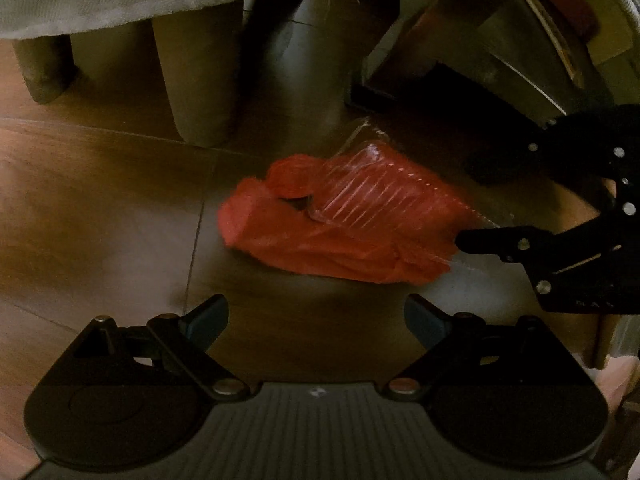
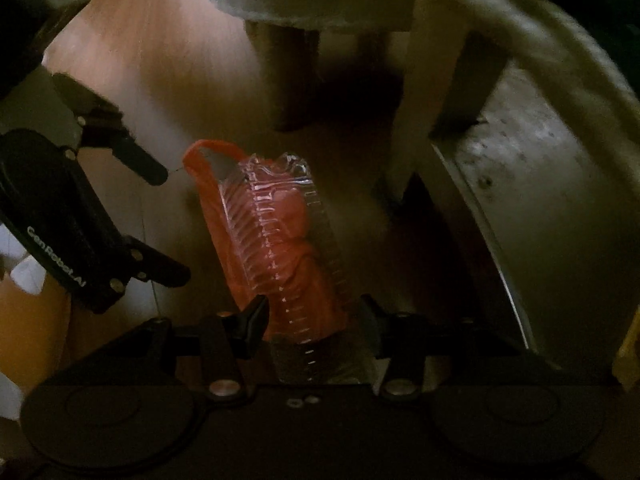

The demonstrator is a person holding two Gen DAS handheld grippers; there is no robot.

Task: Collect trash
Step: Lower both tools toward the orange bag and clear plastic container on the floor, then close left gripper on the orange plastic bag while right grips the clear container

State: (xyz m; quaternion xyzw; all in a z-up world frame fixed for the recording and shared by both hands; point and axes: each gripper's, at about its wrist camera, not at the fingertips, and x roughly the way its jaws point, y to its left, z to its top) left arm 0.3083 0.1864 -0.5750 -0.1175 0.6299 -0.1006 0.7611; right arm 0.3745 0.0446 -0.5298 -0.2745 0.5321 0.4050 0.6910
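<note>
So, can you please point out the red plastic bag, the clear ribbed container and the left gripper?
red plastic bag [image 1: 320, 248]: left wrist view, its crumpled body.
clear ribbed container [image 2: 280, 216]: right wrist view, its ribbed wall.
left gripper [image 1: 316, 322]: left wrist view, midway between its fingertips.

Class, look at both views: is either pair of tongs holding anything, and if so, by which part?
Nothing is held. Both tongs stand open: the right tongs straddle one end of the clear plastic container; the left tongs are short of it.
</note>
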